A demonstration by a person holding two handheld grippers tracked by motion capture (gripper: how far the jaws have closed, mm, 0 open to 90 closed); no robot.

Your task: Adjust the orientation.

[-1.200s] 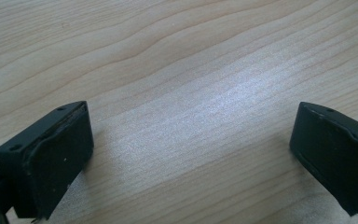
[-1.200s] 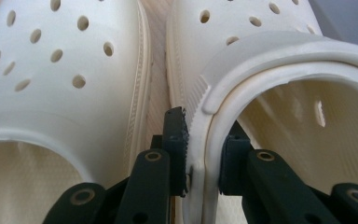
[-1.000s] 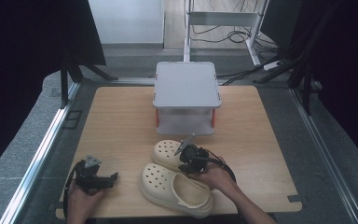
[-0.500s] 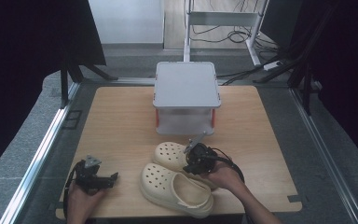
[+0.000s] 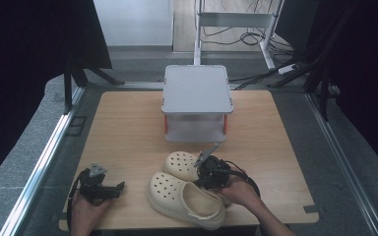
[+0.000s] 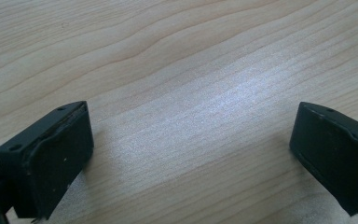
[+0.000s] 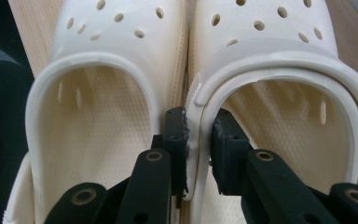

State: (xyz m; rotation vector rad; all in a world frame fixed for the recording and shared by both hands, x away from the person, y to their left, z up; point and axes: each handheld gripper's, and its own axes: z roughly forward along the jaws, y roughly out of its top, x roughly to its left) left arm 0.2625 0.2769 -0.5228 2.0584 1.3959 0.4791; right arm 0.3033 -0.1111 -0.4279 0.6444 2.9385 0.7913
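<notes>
While the wooden table (image 5: 128, 128) lies largely bare, a grey lidded box (image 5: 197, 101) stands at its far middle and a pair of cream clogs sits side by side near the front edge, toes toward the box. The nearer clog (image 5: 184, 199) rests free on the wood; the farther clog (image 5: 182, 164), touching it along the side, is the one in hand. The right gripper (image 5: 211, 173) has its jaws narrowed onto that clog's inner side wall (image 7: 196, 140), one pad in the gap between the shoes and the other inside the opening. The left gripper (image 5: 103, 189) rests apart at the front left, jaws spread wide over bare wood and holding nothing. By the look of it, the grasp is made but the shoe has not left the table: lifting it and carrying it somewhere, perhaps toward the box, is yet to come, as is any handling of its mate.
</notes>
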